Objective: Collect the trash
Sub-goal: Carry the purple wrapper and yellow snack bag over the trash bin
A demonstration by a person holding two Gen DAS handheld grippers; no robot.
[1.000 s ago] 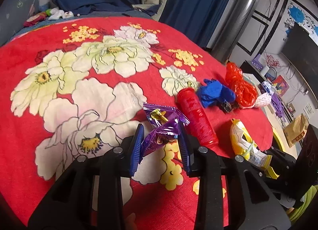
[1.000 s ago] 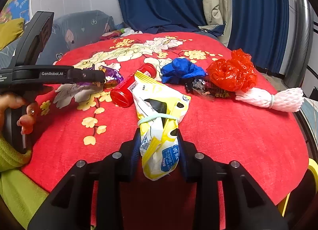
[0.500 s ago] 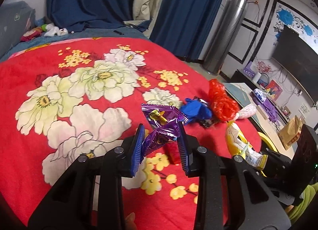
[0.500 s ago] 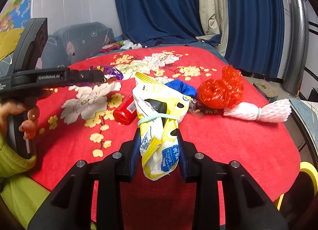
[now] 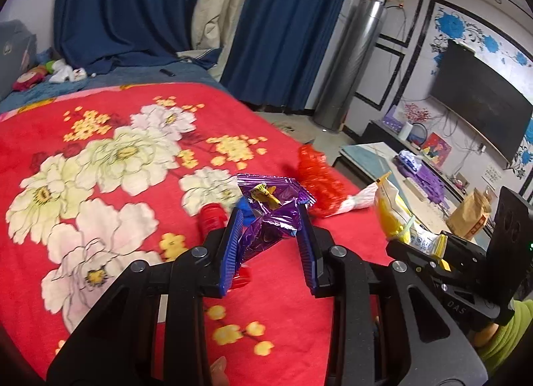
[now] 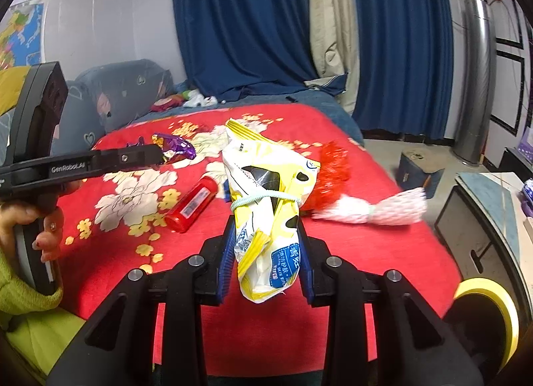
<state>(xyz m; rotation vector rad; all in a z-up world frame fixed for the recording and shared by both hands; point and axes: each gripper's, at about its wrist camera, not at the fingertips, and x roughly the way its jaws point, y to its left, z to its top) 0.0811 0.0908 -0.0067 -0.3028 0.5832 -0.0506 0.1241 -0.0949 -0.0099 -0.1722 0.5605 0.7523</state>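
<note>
left gripper [image 5: 268, 219] fingers clamped on purple wrapper [image 5: 271, 206], held above red flowered tabletop [image 5: 100, 159]. right gripper [image 6: 265, 236] fingers pinching yellow-white packet [image 6: 266, 193], also lifted. left behind on cloth: red tube [image 6: 191, 202], red bag [image 6: 333, 169], white foam net [image 6: 369, 207].

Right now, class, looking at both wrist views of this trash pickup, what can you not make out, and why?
- Blue crumpled bag: left wrist view, mostly hidden behind the purple foil wrapper in the left gripper.
- Red cylindrical tube: left view, lower end covered by a finger.
- Small print on the yellow-white pouch in the right gripper: too small.
- White foam net: right view, blurred.
- Any bin: not identifiable.
</note>
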